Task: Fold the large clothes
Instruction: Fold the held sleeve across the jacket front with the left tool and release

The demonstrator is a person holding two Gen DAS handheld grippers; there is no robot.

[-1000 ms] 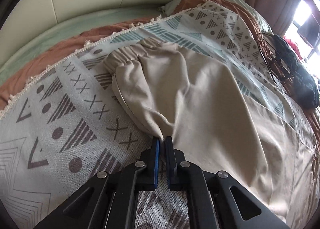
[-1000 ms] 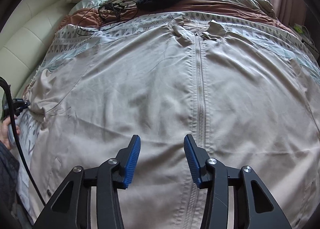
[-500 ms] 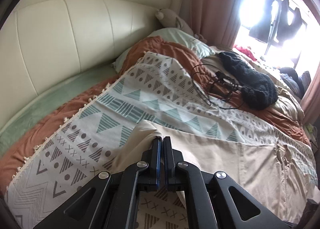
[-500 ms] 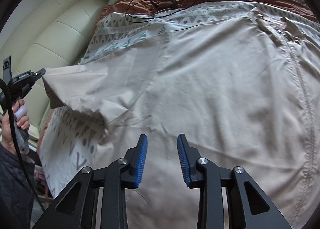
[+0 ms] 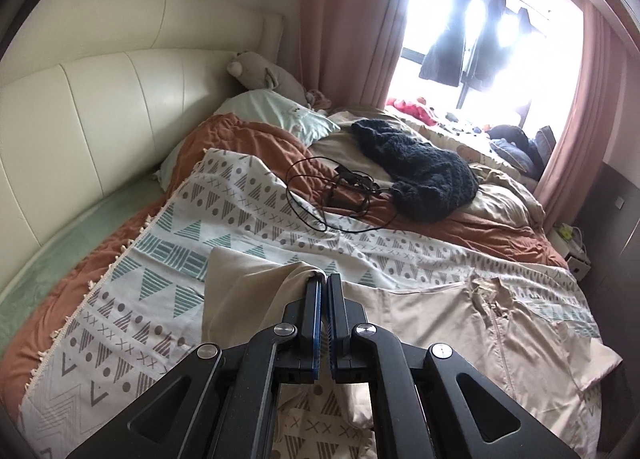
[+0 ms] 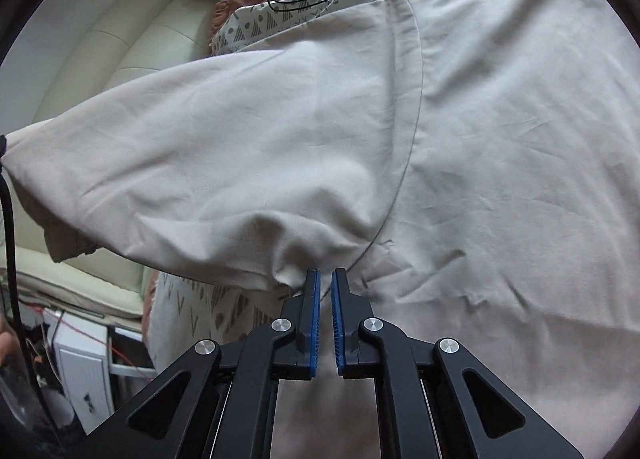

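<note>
Both my tongs sit on the beige zip jacket. Left gripper pinched tight on the sleeve end, sleeve lifted clear of the patterned blanket and stretched taut. Right gripper at the armpit fold, jaws closing to a narrow slit; cloth bunches at the tips, grip not clear. Jacket body lies flat across the bed, collar toward the black knit and tangled cable.
</note>
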